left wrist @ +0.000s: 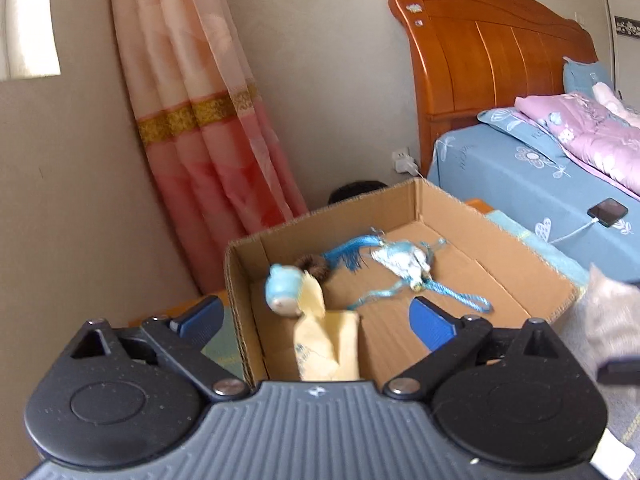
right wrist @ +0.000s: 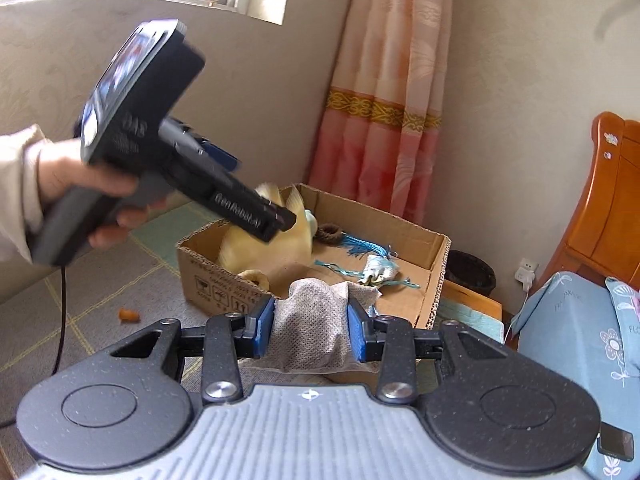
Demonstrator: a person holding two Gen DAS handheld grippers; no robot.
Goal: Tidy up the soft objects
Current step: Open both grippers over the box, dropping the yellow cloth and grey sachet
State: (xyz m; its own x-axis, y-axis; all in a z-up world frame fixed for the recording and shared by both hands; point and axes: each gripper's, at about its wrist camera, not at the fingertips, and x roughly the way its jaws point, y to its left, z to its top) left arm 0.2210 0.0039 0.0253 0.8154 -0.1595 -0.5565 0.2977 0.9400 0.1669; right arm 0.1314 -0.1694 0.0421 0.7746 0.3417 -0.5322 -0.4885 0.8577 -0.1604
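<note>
Facing curtain (left wrist: 208,128), bed (left wrist: 532,176), wall (left wrist: 328,64)

Both wrist views angled down, close, sharing cardboard box (left wrist: 400,216) (right wrist: 400,236)

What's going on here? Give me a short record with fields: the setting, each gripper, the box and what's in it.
setting: bedroom floor beside a bed and a pink curtain
left gripper: open, nothing between its fingers, over the box
right gripper: shut on a grey cloth
cardboard box: open top, on the floor
in the box: yellow plush toy, blue tassel ornament, brown ring
</note>
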